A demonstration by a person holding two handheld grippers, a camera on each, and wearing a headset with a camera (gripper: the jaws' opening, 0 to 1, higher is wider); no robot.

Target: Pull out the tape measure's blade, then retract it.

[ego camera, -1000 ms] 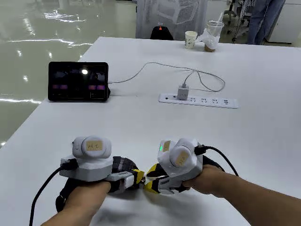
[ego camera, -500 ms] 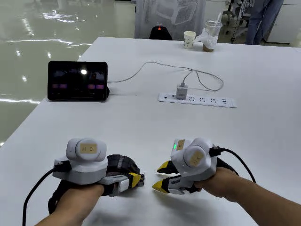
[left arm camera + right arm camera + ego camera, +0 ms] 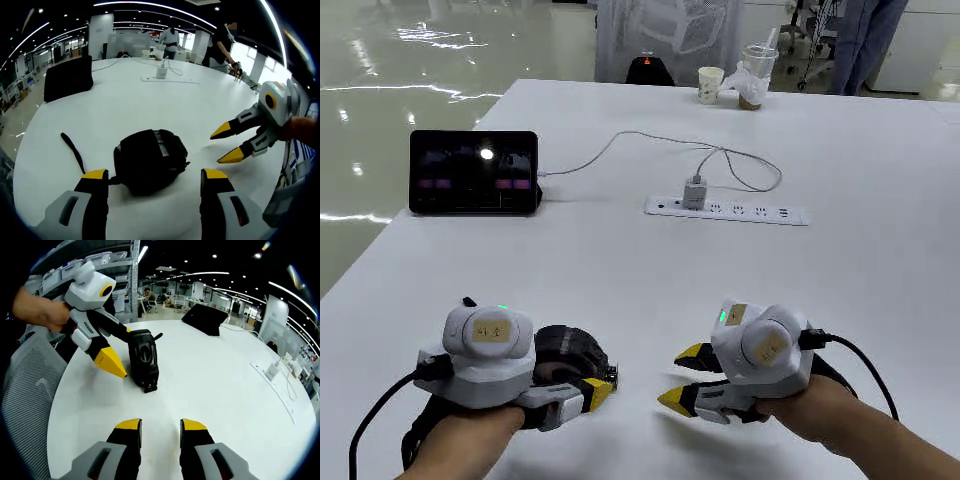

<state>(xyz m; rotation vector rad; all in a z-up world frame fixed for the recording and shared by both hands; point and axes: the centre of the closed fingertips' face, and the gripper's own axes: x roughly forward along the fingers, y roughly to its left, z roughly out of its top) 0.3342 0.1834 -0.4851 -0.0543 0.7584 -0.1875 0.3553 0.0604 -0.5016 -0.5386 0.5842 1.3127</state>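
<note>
The tape measure [image 3: 563,350] is a black rounded case lying on the white table [image 3: 620,270], with no blade showing outside it. My left gripper [image 3: 586,372] is open and straddles the case, one jaw on each side. In the left gripper view the case [image 3: 150,161] sits between the yellow fingertips [image 3: 95,175] with small gaps on both sides. My right gripper [image 3: 682,378] is open and holds nothing, a short way right of the case, tips pointing at it. The right gripper view has the case [image 3: 144,357] ahead of that gripper [image 3: 160,426], with the left gripper [image 3: 122,347] around it.
A dark tablet [image 3: 473,172] stands at the back left. A white power strip [image 3: 725,210] with a charger and cable lies mid-table. Paper cups [image 3: 710,85] stand near the far edge. A black strap [image 3: 72,150] trails left of the case.
The right gripper has drawn back to the right, away from the left gripper's tip where it was a second ago, and now stands open. The left gripper stays at the case.
</note>
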